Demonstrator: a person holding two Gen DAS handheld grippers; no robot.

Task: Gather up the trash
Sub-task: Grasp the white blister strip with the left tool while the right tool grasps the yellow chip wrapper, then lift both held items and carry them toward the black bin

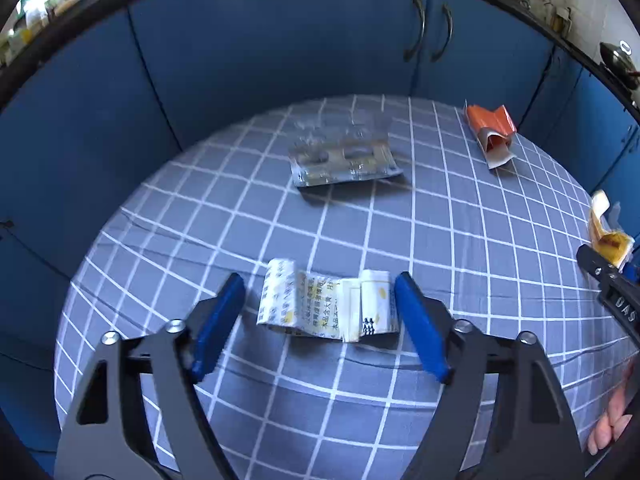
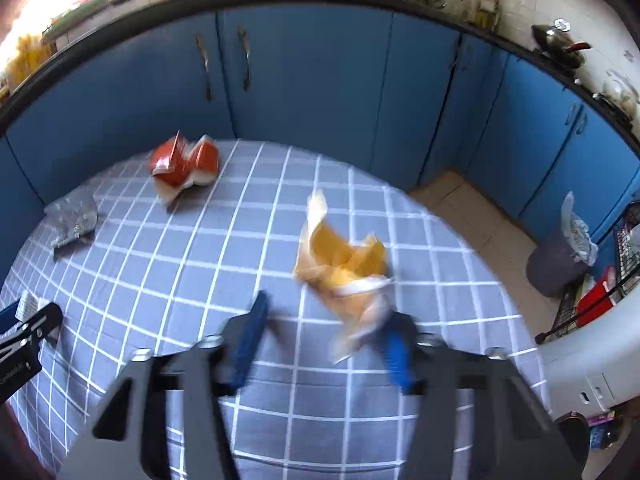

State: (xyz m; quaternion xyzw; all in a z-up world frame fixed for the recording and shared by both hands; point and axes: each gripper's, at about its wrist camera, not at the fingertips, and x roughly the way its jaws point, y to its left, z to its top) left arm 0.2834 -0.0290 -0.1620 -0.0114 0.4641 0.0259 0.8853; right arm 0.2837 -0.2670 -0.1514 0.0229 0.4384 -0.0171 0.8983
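My left gripper point(image 1: 320, 288) is open, its blue fingers on either side of a folded white printed wrapper point(image 1: 326, 304) on the checked tablecloth point(image 1: 440, 320). A silver blister pack point(image 1: 344, 160) lies farther back, an orange-red carton point(image 1: 490, 128) at the far right. My right gripper point(image 2: 328, 312) is open around a crumpled yellow wrapper point(image 2: 344, 264), whose lower end lies against the right finger point(image 2: 396, 352). The yellow wrapper point(image 1: 606, 236) also shows at the right edge of the left wrist view. The orange-red carton point(image 2: 184, 160) and blister pack point(image 2: 74, 216) lie at the back left.
The round table stands in front of blue kitchen cabinets point(image 2: 312, 80). A dark bin with a plastic liner point(image 2: 560, 256) stands on the tiled floor at the right, next to a wire rack point(image 2: 624, 248). A white appliance point(image 2: 592, 360) is at the lower right.
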